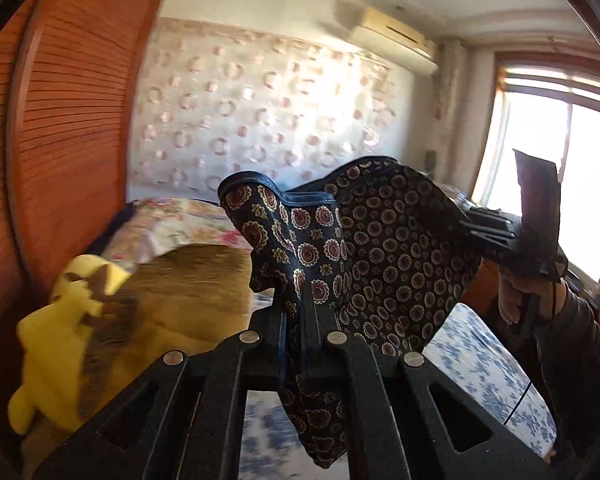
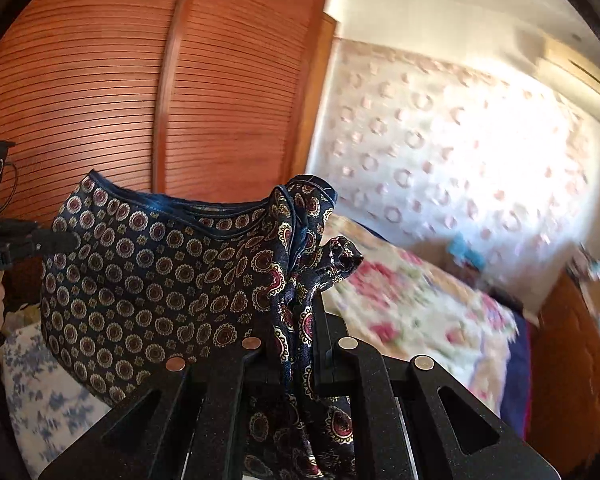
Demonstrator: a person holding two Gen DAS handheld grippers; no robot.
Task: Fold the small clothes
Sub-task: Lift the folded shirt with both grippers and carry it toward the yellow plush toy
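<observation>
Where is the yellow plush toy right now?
In the left wrist view the yellow plush toy sits low on the left, beside the wooden closet door, left of the patterned cloth.

We see a louvred wooden wardrobe beside a wall with ring-patterned wallpaper. An air conditioner hangs near a bright window, and below lies a bed with a floral quilt and a yellow plush toy.
</observation>
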